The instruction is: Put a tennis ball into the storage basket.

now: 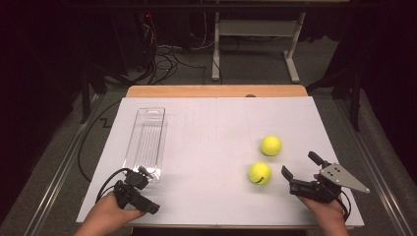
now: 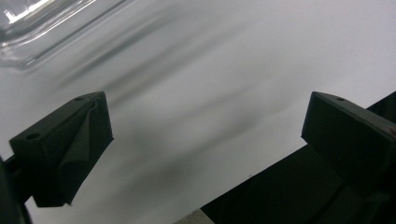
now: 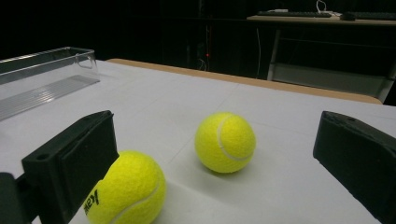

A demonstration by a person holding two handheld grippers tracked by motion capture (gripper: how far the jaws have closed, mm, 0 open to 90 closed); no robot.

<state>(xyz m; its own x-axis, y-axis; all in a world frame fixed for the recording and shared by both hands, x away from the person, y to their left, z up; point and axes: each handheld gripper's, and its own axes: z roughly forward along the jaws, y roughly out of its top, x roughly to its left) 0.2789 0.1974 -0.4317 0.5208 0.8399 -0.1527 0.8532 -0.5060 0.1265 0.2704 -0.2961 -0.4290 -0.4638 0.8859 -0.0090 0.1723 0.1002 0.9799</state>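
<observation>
Near ball (image 1: 259, 173) sits just left of right gripper (image 1: 300, 170) — jaws wide, empty. Far ball (image 1: 271, 145) beyond. Left gripper (image 1: 147, 189) wide too, empty — by tray (image 1: 147, 140).

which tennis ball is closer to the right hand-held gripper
The nearer tennis ball, the one showing black lettering; it lies just left of the right hand-held gripper. The farther tennis ball sits behind it.

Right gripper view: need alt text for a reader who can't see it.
Two yellow tennis balls lie on a white table between the open right gripper and a dark room. The near ball sits by one black jaw at lower left, the far ball apart near the middle. A clear tray stands at the far left.
</observation>
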